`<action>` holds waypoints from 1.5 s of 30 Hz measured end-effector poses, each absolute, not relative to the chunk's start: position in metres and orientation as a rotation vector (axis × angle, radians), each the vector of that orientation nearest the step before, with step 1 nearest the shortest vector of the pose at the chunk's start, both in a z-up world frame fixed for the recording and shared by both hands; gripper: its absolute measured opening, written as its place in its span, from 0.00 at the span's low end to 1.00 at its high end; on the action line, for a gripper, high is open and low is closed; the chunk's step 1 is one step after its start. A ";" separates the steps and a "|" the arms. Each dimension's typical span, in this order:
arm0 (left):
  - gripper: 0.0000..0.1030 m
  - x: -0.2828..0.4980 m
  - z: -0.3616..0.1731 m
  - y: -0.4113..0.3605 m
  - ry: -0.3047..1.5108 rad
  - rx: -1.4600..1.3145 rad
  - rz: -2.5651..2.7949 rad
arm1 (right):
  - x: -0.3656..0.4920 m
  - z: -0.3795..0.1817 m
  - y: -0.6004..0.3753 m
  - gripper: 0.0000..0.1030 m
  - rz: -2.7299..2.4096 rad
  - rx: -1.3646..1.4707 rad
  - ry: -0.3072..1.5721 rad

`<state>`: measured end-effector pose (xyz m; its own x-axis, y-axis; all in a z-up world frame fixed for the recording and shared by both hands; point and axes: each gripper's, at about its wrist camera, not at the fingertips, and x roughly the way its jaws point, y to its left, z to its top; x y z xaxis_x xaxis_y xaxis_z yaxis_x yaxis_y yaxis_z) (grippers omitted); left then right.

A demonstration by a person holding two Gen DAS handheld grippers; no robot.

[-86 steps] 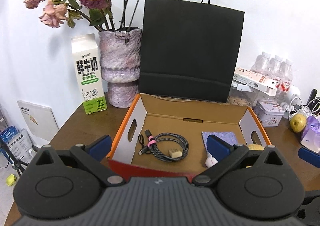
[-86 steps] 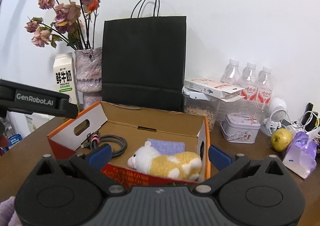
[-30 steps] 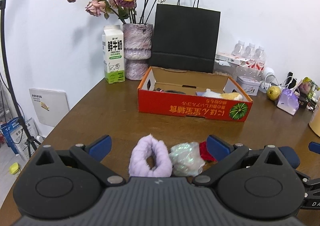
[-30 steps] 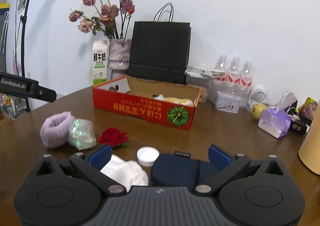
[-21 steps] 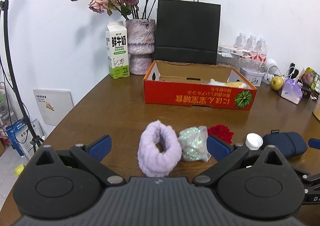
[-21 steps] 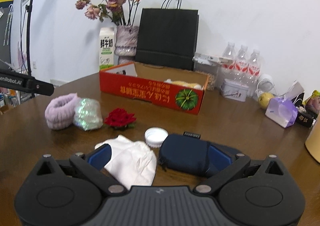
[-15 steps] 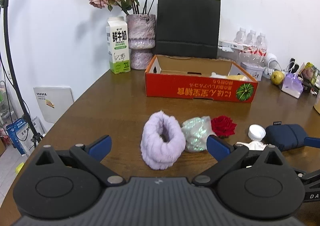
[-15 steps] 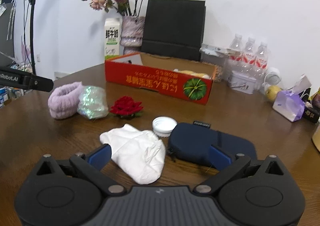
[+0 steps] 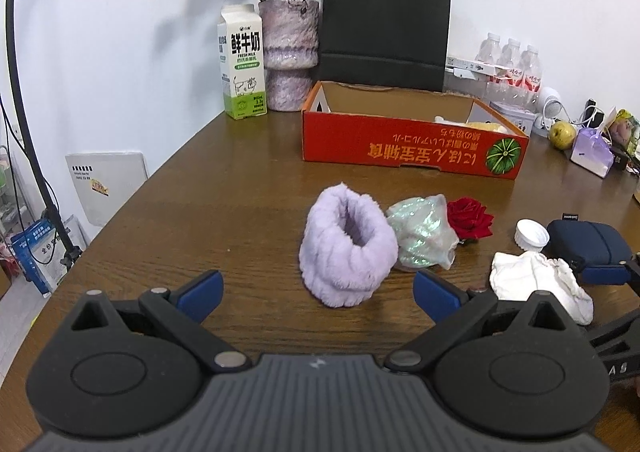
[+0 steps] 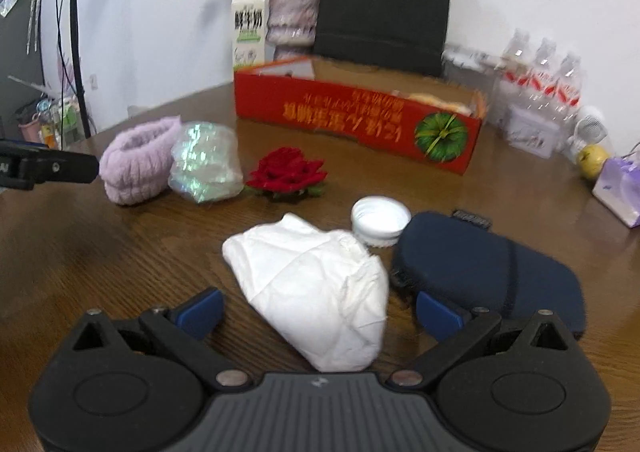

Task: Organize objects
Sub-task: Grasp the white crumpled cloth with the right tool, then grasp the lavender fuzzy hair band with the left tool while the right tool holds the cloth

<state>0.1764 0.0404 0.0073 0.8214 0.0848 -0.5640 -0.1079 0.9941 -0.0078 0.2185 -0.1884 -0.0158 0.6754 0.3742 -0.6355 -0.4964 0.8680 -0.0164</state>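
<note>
So both our tongs are spread wide and holding nothing. The left tongs sit low over the wooden surface right in front of the fuzzy lilac scrunchie, which touches a shiny iridescent wad with a red rose just beside it. Our right tongs straddle the crumpled white cloth, next to a navy pouch and white cap. The red box sits further back.

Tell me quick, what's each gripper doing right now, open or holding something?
Left gripper: open, empty, facing the purple scrunchie.
Right gripper: open, holding nothing, white cloth between its fingers.
</note>
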 end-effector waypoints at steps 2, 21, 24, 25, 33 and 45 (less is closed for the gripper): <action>1.00 0.177 0.005 0.042 0.603 -0.043 0.102 | 0.223 -0.016 -0.187 1.00 0.498 -0.173 0.682; 1.00 0.183 -0.004 0.051 0.621 -0.062 0.084 | 0.222 -0.011 -0.174 0.61 0.532 -0.168 0.638; 1.00 0.185 -0.004 0.050 0.621 -0.061 0.077 | 0.222 -0.010 -0.177 0.52 0.521 -0.156 0.626; 1.00 0.186 -0.005 0.050 0.621 -0.060 0.075 | 0.221 -0.009 -0.178 0.49 0.514 -0.153 0.619; 1.00 0.196 -0.010 0.048 0.632 -0.056 0.066 | 0.214 -0.004 -0.184 0.45 0.460 -0.141 0.558; 1.00 0.226 -0.017 0.043 0.641 -0.045 0.078 | 0.204 0.002 -0.188 0.45 0.388 -0.143 0.476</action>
